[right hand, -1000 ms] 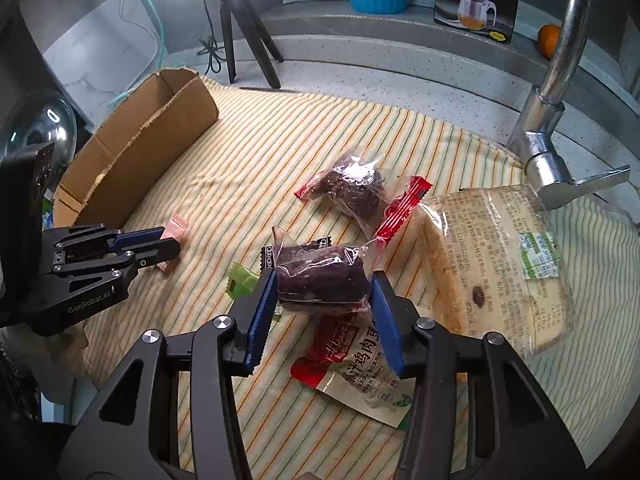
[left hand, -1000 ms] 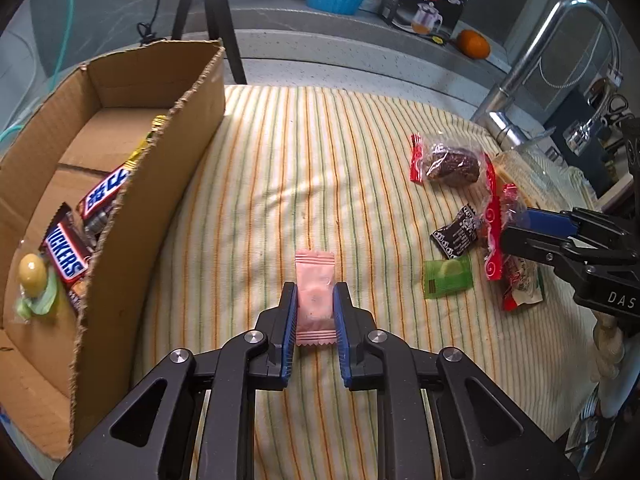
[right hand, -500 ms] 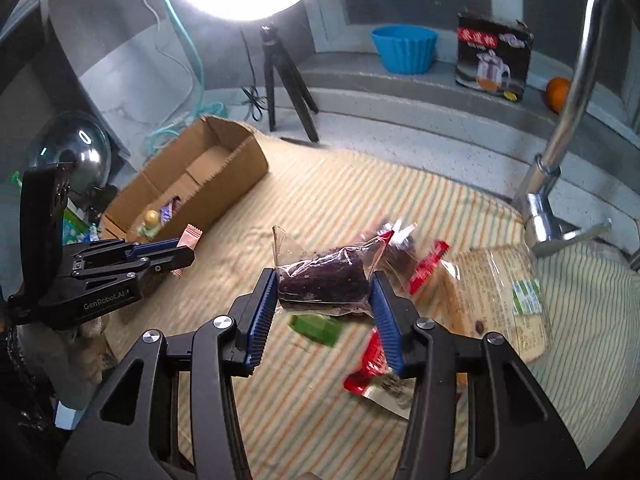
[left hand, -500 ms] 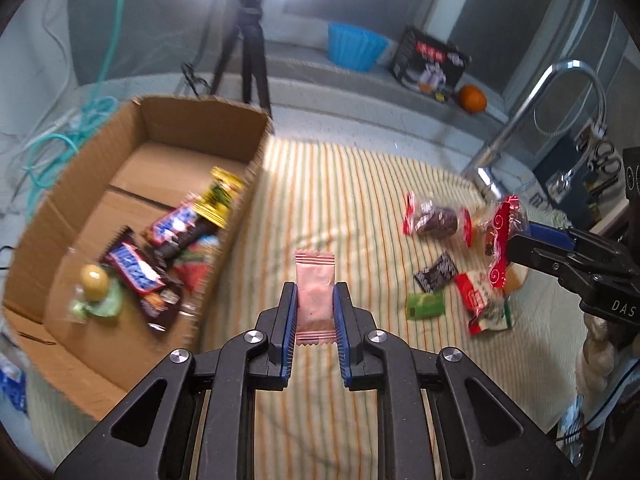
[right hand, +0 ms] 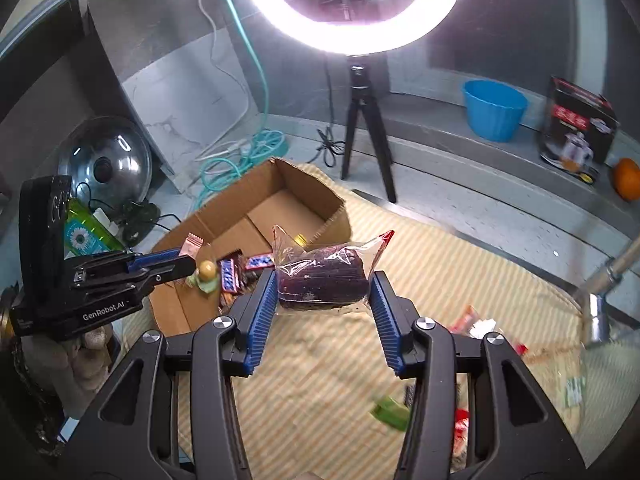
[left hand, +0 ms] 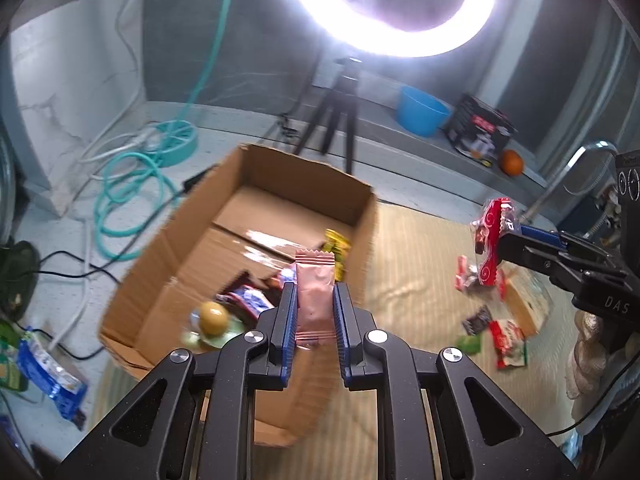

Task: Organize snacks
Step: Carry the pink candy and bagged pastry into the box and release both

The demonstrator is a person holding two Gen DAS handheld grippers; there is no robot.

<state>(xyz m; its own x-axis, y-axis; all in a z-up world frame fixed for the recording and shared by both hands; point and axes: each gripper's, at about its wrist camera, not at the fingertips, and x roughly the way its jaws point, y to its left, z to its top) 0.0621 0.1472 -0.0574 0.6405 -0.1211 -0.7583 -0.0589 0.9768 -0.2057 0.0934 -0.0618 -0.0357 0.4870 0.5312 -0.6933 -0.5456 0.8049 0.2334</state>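
Note:
My left gripper (left hand: 314, 308) is shut on a pink candy packet (left hand: 315, 292) and holds it in the air over the near right edge of the open cardboard box (left hand: 200, 216). The box holds several snacks, among them chocolate bars (left hand: 250, 300) and a yellow round sweet (left hand: 213, 312). My right gripper (right hand: 324, 292) is shut on a clear bag with a dark cake (right hand: 324, 276), held above the striped cloth (right hand: 460, 264) to the right of the box (right hand: 256, 200). The left gripper with the pink packet also shows in the right wrist view (right hand: 176, 260).
Loose snacks lie on the cloth at the right (left hand: 508, 332), a green packet (right hand: 392, 410) among them. A ring light on a tripod (right hand: 364, 120) stands behind the box. A faucet (right hand: 612, 276), blue bowl (right hand: 494, 110), black carton (right hand: 576, 132) and orange (right hand: 628, 174) are at the back right.
Both grippers have risen and swung left toward the box, each still holding its snack. The left gripper now hangs over the box edge; the loose snacks have dropped away to the right.

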